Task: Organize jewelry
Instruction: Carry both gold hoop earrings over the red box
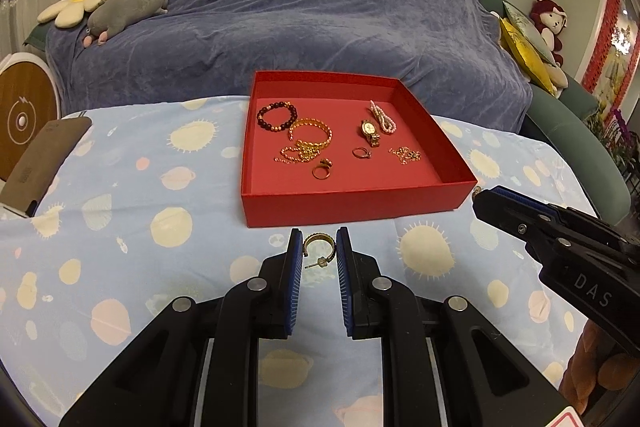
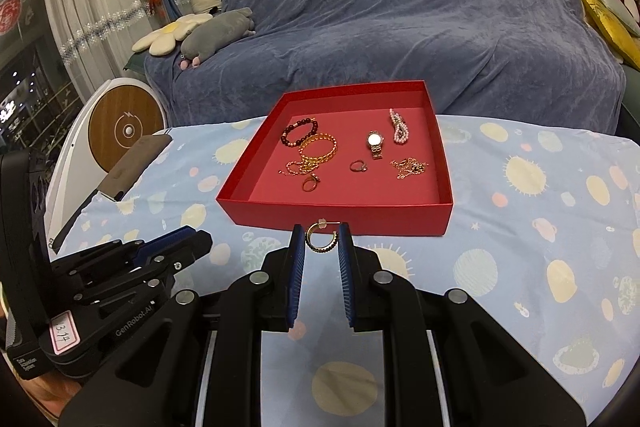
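Observation:
A red tray (image 1: 352,207) (image 2: 336,217) stands on the patterned cloth. In it lie a dark bead bracelet (image 1: 277,115), a gold bangle (image 1: 312,133), a gold chain (image 1: 294,153), two rings (image 1: 322,171) (image 1: 361,153), a watch (image 1: 370,133), a pink bead strand (image 1: 382,117) and a second chain (image 1: 406,155). A gold hoop earring (image 1: 316,245) lies on the cloth between the tips of my left gripper (image 1: 319,243), whose jaws stand around it, touching or not I cannot tell. My right gripper (image 2: 321,237) is shut on another gold hoop earring (image 2: 321,237), just before the tray's front wall.
The table has a light blue cloth with planet prints (image 1: 120,227). A dark phone-like slab (image 1: 44,155) lies at the table's left edge. Behind is a sofa under a blue blanket (image 1: 300,19) with plush toys (image 1: 128,9). A round white device (image 2: 120,123) stands left.

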Demonstrator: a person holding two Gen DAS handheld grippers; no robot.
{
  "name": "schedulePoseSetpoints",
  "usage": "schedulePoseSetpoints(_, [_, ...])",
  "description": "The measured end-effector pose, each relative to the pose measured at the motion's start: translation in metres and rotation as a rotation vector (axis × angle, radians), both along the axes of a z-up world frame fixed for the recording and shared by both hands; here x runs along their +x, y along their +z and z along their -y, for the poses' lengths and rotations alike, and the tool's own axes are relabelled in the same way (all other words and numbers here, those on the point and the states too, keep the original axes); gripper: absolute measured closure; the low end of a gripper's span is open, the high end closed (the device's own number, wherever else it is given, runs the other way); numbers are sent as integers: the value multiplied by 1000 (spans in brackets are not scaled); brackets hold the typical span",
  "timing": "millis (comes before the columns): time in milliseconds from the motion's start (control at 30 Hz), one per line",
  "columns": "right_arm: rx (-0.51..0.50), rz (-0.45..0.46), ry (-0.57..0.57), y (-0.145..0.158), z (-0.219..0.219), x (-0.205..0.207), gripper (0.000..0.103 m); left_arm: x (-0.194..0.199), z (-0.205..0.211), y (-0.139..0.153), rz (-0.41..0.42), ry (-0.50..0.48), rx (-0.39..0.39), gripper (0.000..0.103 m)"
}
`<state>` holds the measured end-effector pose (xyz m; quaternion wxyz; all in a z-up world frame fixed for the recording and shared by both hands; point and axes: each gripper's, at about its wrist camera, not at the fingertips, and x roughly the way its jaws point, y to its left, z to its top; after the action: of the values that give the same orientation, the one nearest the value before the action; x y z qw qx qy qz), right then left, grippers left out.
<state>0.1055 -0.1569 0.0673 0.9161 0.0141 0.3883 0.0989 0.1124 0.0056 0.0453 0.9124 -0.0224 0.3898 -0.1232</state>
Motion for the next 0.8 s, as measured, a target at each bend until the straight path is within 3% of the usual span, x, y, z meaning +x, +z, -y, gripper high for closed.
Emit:
schedulePoseSetpoints(400, [38,-22,-71,0,34,68,87,67,-5,11,15,37,12,89])
schedulePoseSetpoints(800, [7,-57,-47,-33,28,110,87,118,6,-19,-20,40,38,89])
